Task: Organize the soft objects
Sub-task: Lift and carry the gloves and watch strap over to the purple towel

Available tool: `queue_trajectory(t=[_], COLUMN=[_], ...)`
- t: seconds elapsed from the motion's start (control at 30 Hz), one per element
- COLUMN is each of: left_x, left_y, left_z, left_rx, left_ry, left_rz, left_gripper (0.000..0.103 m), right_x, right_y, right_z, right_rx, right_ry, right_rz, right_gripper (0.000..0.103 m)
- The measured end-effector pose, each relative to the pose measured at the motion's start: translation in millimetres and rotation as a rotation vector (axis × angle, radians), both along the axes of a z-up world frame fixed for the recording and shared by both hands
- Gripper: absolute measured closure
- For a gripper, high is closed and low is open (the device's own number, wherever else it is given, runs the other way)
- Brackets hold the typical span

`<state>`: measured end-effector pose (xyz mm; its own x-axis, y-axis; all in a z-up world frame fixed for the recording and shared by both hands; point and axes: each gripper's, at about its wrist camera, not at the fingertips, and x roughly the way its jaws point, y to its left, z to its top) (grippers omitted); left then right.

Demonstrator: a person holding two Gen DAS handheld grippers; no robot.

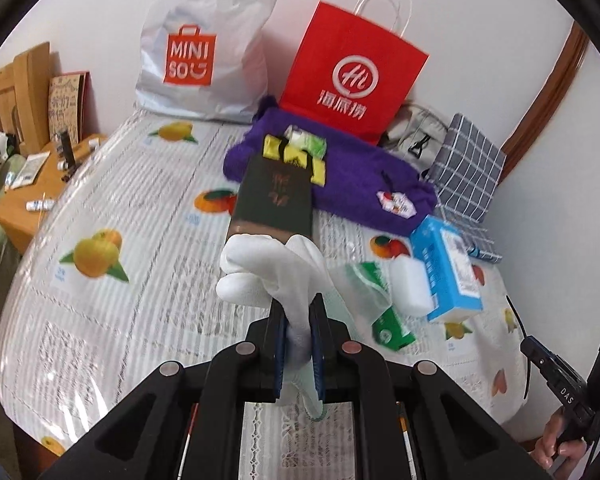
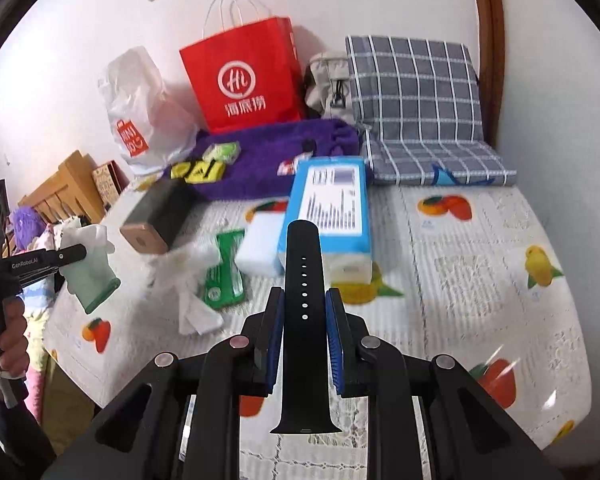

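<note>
My left gripper (image 1: 298, 332) clamps a white fabric glove (image 1: 268, 272); my right gripper (image 2: 304, 320) clamps a black silicone watch strap (image 2: 302, 280). Both held near the purple fleece towel (image 1: 356, 172). Next, probably: place each there.

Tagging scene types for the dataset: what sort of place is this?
Probably a bedroom at home: a wooden headboard at the left, a grey checked cushion against the wall, and shopping bags on a table under a fruit-print cloth.

Soft white knit cloth glove (image 1: 260, 276), pale green cuff. Smooth matt black rubbery watch strap (image 2: 302, 304) with punched holes. Fuzzy purple plush towel (image 1: 340, 176). Glossy clear plastic sheet over the patterned worktop cover (image 2: 480, 240). Matt red paper bag (image 1: 350, 72); crinkled white plastic bag (image 1: 204, 40).
</note>
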<state>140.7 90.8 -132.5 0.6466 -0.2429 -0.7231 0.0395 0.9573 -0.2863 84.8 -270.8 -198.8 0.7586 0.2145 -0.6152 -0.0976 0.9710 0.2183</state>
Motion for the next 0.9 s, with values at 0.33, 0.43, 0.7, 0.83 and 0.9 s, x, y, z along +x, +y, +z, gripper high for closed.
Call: queue_trajectory(t=[0.33, 0.43, 0.7, 0.83, 0.9], left_x=[6, 11, 32, 42, 48], left_y=[-2, -5, -17, -26, -32], left_z=[39, 49, 69, 78, 81], left_rx=[-0.005, 0.003, 0.018, 0.023, 0.031], left_ry=[-0.061, -0.08, -0.104, -0.12, -0.126], left_rz=[-0.017, -0.017, -0.023, -0.027, -0.037], left_gripper=[0.092, 0.092, 0.092, 0.092, 0.092], right_x=[13, 19, 38, 46, 49], right_y=[0, 0, -6, -7, -8], right_z=[37, 46, 65, 75, 79], right_rx=[0.013, 0.014, 0.026, 0.02, 0.019], right_ry=[-0.049, -0.068, -0.103, -0.12, -0.134], right_rz=[0.003, 0.004, 0.003, 0.015, 0.02], right_gripper=[0.083, 0.083, 0.083, 0.083, 0.083])
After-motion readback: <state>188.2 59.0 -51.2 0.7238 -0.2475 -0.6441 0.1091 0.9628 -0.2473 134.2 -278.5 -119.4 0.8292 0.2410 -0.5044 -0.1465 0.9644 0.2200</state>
